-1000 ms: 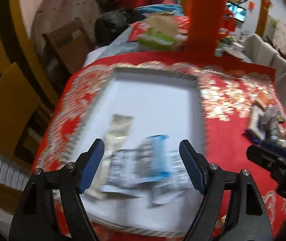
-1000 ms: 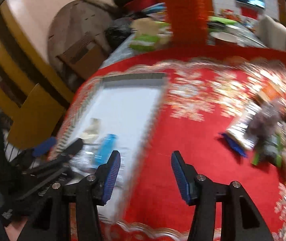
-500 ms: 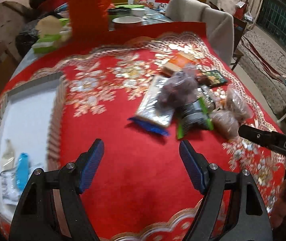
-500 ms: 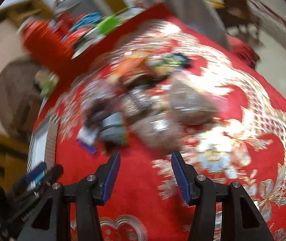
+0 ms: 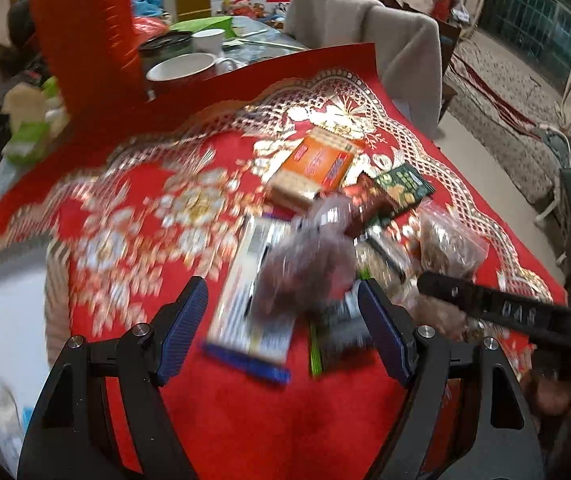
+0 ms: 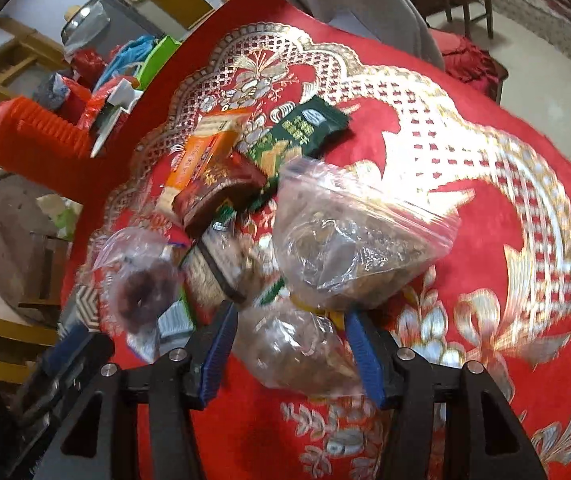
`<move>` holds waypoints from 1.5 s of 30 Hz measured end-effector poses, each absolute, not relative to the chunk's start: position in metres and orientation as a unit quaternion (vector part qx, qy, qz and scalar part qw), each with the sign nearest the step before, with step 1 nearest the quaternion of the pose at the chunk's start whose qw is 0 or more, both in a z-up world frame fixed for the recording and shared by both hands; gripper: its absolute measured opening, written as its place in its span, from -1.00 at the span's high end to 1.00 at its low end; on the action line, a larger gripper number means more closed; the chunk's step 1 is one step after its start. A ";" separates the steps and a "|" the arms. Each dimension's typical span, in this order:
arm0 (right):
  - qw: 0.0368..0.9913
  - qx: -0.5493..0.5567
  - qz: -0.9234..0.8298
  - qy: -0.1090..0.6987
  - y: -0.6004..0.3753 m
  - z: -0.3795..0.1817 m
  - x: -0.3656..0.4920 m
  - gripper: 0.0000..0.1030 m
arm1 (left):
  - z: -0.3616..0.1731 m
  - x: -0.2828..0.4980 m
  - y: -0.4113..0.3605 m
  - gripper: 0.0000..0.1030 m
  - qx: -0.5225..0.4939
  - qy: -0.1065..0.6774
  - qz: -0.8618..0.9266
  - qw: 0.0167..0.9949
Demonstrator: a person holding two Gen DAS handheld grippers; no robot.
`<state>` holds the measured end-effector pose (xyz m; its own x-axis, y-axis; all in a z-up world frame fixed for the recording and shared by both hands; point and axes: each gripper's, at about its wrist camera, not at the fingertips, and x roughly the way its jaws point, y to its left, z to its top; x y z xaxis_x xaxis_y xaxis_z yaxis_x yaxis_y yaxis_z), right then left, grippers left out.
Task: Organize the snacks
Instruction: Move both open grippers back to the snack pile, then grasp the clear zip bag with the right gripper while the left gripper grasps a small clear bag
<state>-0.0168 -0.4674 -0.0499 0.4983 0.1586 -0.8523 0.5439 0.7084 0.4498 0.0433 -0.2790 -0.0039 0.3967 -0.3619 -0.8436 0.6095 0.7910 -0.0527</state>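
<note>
Spreading my right gripper [image 6: 289,350], jaws opening around a clear bag of brown snacks [image 6: 301,354] at the near edge of the pile on the red tablecloth [image 6: 485,184]. It looks soft, crinkly, slippery; I'd pinch its bunched film. My left gripper [image 5: 281,332] hangs open, empty.

Red gold-patterned tablecloth [image 5: 221,408]; snack packets [image 6: 325,240] piled; white tray [image 5: 5,320].
</note>
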 end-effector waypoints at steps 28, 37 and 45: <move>0.826 0.296 -0.091 0.471 -0.469 -0.035 -0.049 0.66 | -0.014 0.025 -0.258 0.63 0.068 0.517 -0.283 0.805; 0.837 0.282 -0.061 0.465 -0.450 -0.025 -0.075 0.92 | -0.016 -0.005 -0.233 0.80 0.043 0.535 -0.279 0.796; 0.794 0.368 -0.104 0.472 -0.469 -0.044 -0.080 0.10 | -0.011 -0.012 -0.229 0.04 0.025 0.538 -0.281 0.794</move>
